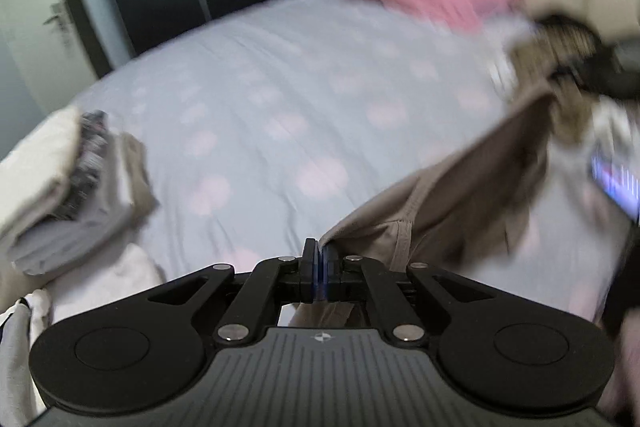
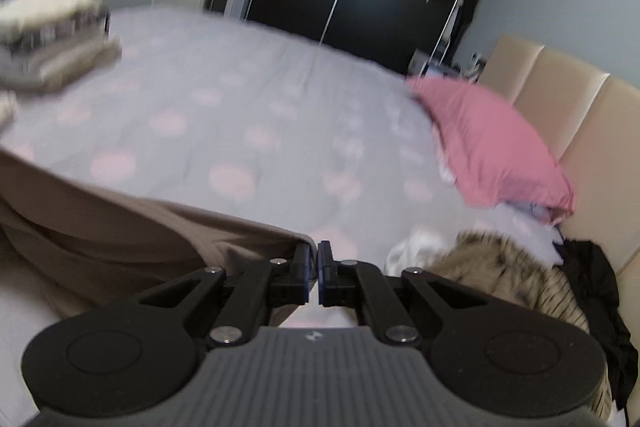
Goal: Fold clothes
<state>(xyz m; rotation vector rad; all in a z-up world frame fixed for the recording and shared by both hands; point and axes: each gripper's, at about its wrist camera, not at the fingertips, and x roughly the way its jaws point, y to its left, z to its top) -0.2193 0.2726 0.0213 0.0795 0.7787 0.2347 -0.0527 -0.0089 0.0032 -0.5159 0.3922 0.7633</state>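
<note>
Spreading across both views, a pale grey bedspread with faint pink dots (image 1: 280, 99) is covering the bed, and every place below is given from it. At its near edge the left gripper (image 1: 319, 255) is pinching a corner of a beige fabric garment (image 1: 472, 187) between closed fingers. The right gripper (image 2: 314, 259) is clamping another corner of the same garment (image 2: 120, 227) with fingers nearly together, the cloth stretching between the two above the bedspread. A stack of folded cream and grey clothes (image 1: 68, 187) is lying on its left side. A pink pillow (image 2: 488, 143) is sitting at its head end, beside a cream padded headboard (image 2: 560, 107).
</note>
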